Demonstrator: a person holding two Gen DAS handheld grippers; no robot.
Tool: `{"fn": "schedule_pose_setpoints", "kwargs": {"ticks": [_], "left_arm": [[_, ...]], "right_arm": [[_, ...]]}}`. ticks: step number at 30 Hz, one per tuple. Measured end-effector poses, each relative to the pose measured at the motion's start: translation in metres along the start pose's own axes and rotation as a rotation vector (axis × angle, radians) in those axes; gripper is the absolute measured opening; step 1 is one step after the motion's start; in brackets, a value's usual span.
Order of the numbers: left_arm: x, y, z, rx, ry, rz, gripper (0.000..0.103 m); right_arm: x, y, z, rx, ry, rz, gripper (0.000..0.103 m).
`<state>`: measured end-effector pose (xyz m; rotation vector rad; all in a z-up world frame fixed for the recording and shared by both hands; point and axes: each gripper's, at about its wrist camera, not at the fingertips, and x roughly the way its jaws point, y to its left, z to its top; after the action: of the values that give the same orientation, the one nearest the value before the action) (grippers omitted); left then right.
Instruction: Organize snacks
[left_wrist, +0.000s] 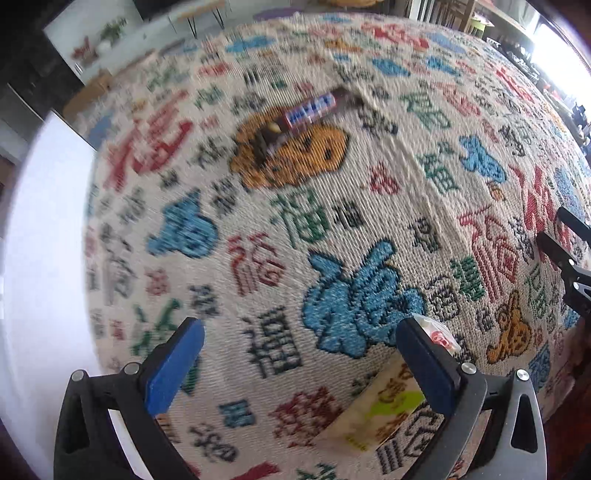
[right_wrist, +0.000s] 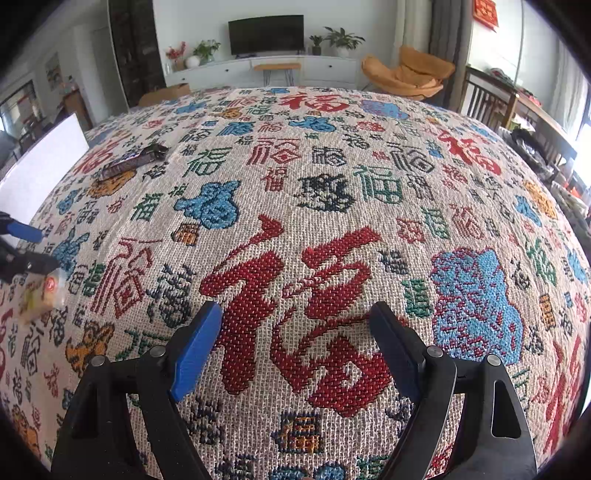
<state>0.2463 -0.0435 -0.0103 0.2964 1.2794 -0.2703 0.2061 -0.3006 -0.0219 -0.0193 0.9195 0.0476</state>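
Both grippers — left (left_wrist: 301, 363) and right (right_wrist: 295, 343) — hang released over the cloth (right_wrist: 332, 206), gripping nothing. The bar (left_wrist: 308, 110) lies at twelve o'clock in the left view, the pouch (left_wrist: 384, 402) at five beside the finger — sorting looks barely begun.

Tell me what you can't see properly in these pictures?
- Left wrist view: the chocolate bar is blurred by motion, so its name won't read.
- Left wrist view: the yellow snack packet is partly hidden behind a finger of the left gripper.
- Right wrist view: that packet is blurred.
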Motion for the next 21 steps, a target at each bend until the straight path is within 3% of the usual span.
{"fn": "schedule_pose_setpoints", "kwargs": {"ticks": [2, 5, 7, 8, 9, 11, 13, 14, 15, 17, 18, 19, 21], "left_arm": [[-0.018, 0.000, 0.001, -0.007, -0.070, -0.038, 0.103], [-0.037, -0.010, 0.004, 0.087, -0.173, -0.129, 0.103], [-0.036, -0.029, 0.005, 0.220, -0.137, -0.227, 0.103], [-0.030, -0.039, 0.000, 0.321, -0.080, -0.286, 0.103], [-0.025, -0.045, 0.000, 0.374, -0.057, -0.288, 0.103], [-0.015, -0.056, -0.014, 0.479, -0.032, -0.222, 0.103], [-0.005, -0.056, -0.025, 0.503, -0.017, -0.199, 0.099], [-0.002, -0.056, -0.030, 0.492, -0.018, -0.189, 0.095], [0.003, -0.053, -0.034, 0.466, -0.019, -0.178, 0.082], [0.002, -0.044, -0.037, 0.366, -0.060, -0.217, 0.066], [-0.002, -0.037, -0.039, 0.312, -0.092, -0.208, 0.041], [-0.005, -0.030, -0.040, 0.263, -0.109, -0.194, 0.029], [-0.007, -0.015, -0.043, 0.168, -0.147, -0.143, 0.029]], "right_arm": [[0.000, 0.000, 0.000, 0.000, 0.000, 0.000, 0.085], [0.000, 0.000, 0.000, 0.000, 0.000, 0.000, 0.085], [0.000, 0.000, 0.000, 0.000, 0.000, 0.000, 0.085], [0.000, 0.000, 0.000, 0.001, 0.000, 0.001, 0.085], [0.000, 0.000, 0.000, 0.001, 0.000, 0.001, 0.085], [0.000, 0.000, 0.000, 0.001, 0.000, 0.001, 0.085], [0.000, 0.001, 0.000, 0.000, 0.000, 0.000, 0.085], [0.000, 0.000, 0.000, 0.000, 0.000, 0.000, 0.085], [0.000, 0.000, 0.000, 0.000, 0.000, 0.000, 0.085], [0.000, 0.001, 0.000, 0.000, 0.000, 0.000, 0.085], [0.000, 0.000, 0.000, 0.000, 0.000, 0.001, 0.085], [0.000, 0.001, 0.000, 0.001, 0.000, 0.001, 0.085], [0.000, 0.000, 0.000, 0.001, 0.000, 0.001, 0.085]]}}
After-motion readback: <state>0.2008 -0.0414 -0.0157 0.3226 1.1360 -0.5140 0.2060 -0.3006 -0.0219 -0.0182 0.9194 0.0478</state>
